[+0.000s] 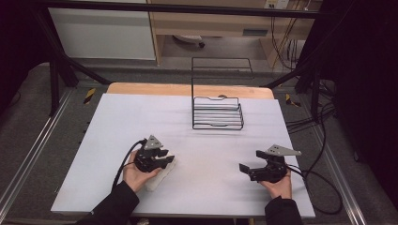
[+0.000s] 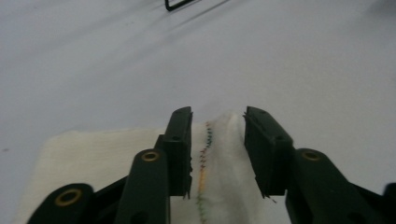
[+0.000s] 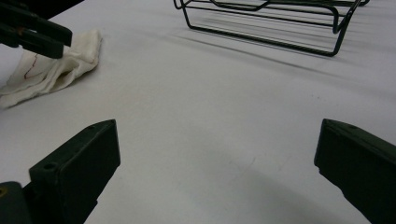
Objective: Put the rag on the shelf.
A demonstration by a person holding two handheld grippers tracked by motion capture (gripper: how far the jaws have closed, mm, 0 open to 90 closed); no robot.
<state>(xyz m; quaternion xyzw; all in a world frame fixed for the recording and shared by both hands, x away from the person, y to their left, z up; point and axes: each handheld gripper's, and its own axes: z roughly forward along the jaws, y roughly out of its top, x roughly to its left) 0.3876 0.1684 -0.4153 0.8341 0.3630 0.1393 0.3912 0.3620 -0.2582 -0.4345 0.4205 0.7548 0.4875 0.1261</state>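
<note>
A: Left hand (image 1: 133, 174) low over the near left of the white table surface (image 1: 117, 122), palm cupping the black left gripper (image 1: 165, 158), which points right and a little away from the person. Dark sleeve comes in from the bottom edge.

B: Jaws?

A: From the left gripper view, the two black jaws stand a little apart with a raised fold of the white woven cloth with a multicoloured stitched seam (image 2: 219, 154) between them. The seam runs up the fold, close to one pad. Whether the pads actually press the fabric, cannot tell. The rest of the cloth lies flat on the table under the gripper.

B: Right side?

A: Right hand (image 1: 280, 186) near the front right edge, holding the black right gripper (image 1: 251, 162) aimed left across the table. Jaws spread wide, nothing between them, bare table below. Grey three-cornered plate on top, cable looping off to the right.

B: Containers?

A: One black wire rack with a tall wire back frame (image 1: 217, 112), standing at the far middle of the table, well apart from both grippers. Nothing in it. Thin rods, parallel bars along its base.
</note>
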